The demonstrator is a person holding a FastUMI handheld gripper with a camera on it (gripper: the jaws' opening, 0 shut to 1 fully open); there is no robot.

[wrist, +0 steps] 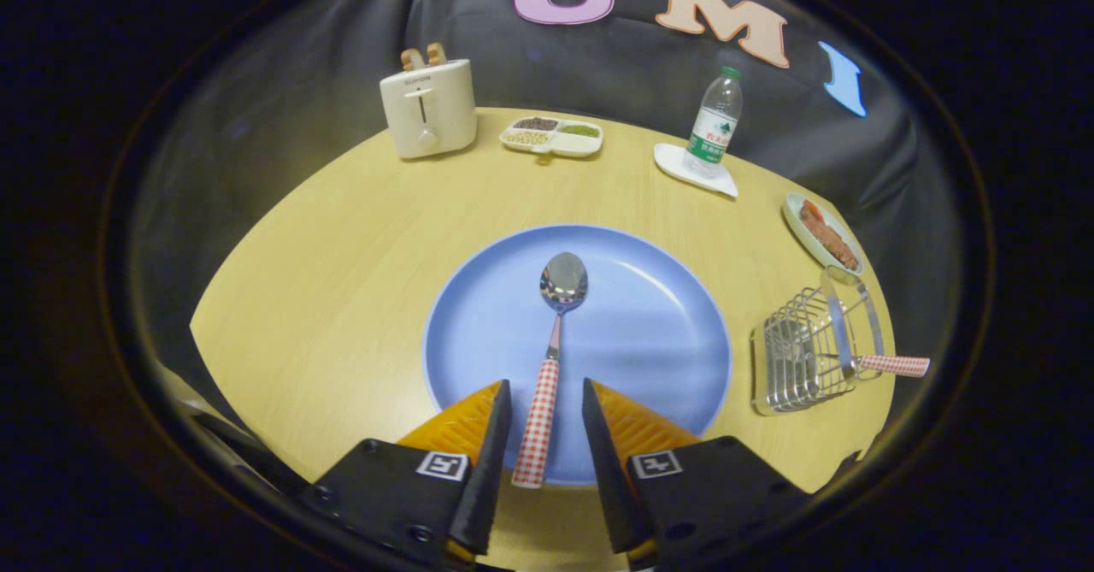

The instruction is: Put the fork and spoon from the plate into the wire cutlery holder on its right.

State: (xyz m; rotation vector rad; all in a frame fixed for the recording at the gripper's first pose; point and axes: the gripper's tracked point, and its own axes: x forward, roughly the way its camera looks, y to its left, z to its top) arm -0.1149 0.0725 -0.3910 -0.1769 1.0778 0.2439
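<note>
One spoon (551, 345) lies on the plate (649, 333), its checked handle running near-to-far straight between the open fingers (547, 418), neither touching it, bowl at the far end. Right of the plate, the holder (799, 362) carries the fork (889, 365).

Staged dining booth, cloth wall (342, 67), wooden table (342, 238), toaster (428, 109)

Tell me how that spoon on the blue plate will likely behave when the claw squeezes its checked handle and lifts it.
The spoon looks like rigid metal, so it should stay stiff. Its shiny bowl probably outweighs the slim handle, so it may dip bowl-first. The open claw straddles the handle; on the smooth plate it could skid if nudged.
</note>
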